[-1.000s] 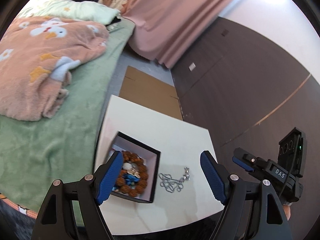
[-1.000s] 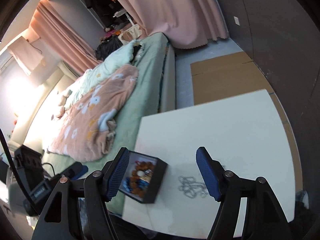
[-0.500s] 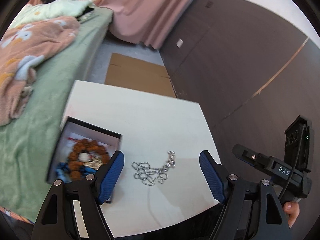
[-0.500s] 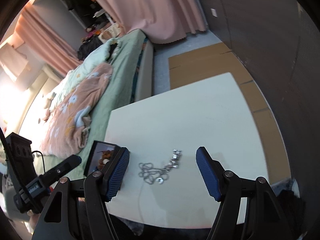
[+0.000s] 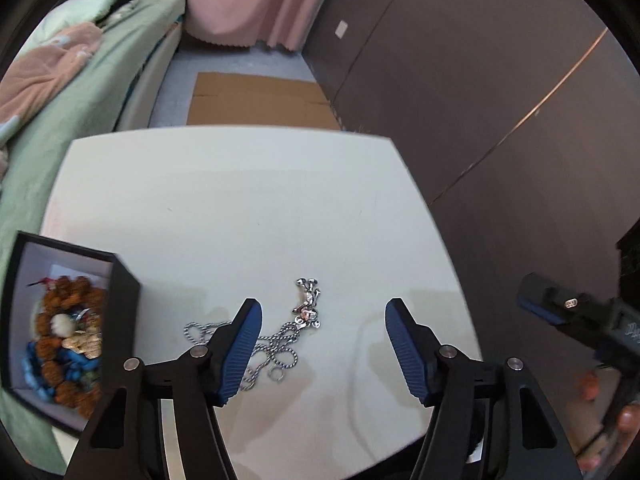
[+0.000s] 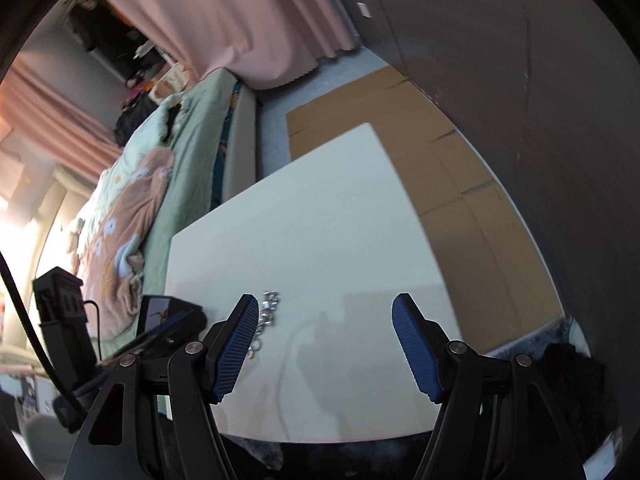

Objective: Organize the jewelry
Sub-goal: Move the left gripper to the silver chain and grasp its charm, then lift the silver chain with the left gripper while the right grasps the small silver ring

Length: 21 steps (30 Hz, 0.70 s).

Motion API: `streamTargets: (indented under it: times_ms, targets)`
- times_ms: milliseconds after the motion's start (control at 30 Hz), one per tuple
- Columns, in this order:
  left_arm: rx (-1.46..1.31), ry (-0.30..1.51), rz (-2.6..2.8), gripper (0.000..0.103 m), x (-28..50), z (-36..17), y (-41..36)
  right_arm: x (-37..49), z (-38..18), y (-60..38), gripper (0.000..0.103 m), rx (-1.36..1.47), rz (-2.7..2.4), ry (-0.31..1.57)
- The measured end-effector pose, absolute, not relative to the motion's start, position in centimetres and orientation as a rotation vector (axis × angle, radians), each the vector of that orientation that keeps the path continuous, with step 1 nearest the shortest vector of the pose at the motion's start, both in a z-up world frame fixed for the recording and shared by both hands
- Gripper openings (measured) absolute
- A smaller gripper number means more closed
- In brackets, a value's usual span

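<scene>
Left wrist view: our left gripper [image 5: 320,344], jaws closing but touching nothing, hangs over the silver chain [image 5: 280,344] near the table's [image 5: 240,208] front edge, the open jewelry box [image 5: 120,300] at its left edge, presumably its destination. Right wrist view: our right gripper [image 6: 322,346] hangs open and empty over bare tabletop, the chain behind its left finger.

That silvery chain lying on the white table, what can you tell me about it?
The chain is a thin, silver-coloured string of tiny metal beads, lying loose in tangled loops flat on the white table. At its far end sits a cluster of small shiny charms, one with a pinkish tint, and a little open ring lies at its near edge. It rests to the right of the black box, apart from it. The left tongs hang over it, closing, one blue pad hiding part of it; nothing grips it yet.
</scene>
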<state>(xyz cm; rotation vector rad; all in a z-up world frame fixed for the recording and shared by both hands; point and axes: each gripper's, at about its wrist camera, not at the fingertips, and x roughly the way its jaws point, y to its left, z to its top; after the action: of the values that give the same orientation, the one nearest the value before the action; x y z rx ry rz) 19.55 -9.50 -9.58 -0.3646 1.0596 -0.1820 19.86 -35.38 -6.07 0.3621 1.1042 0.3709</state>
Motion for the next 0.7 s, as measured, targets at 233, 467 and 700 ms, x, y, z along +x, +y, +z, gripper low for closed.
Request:
streamTargets:
  times_ms: [233,467,700]
  targets:
    - [-0.281,1.154,-0.136,0.054,21.6,-13.5,-11.7,20.9,-6.5,-36.5,0.07,0.393,0.341,1.114]
    - [-0.148,1.186,-0.044,0.019,21.9,-14.5,-12.9,21.3,-7.5,-36.0,0.07,0.395,0.339,1.158]
    - [-0.275,1.095,-0.091,0.019,20.9,-11.1,-9.4,21.4,-9.6,-34.7,0.07,0.389,0.351,1.217]
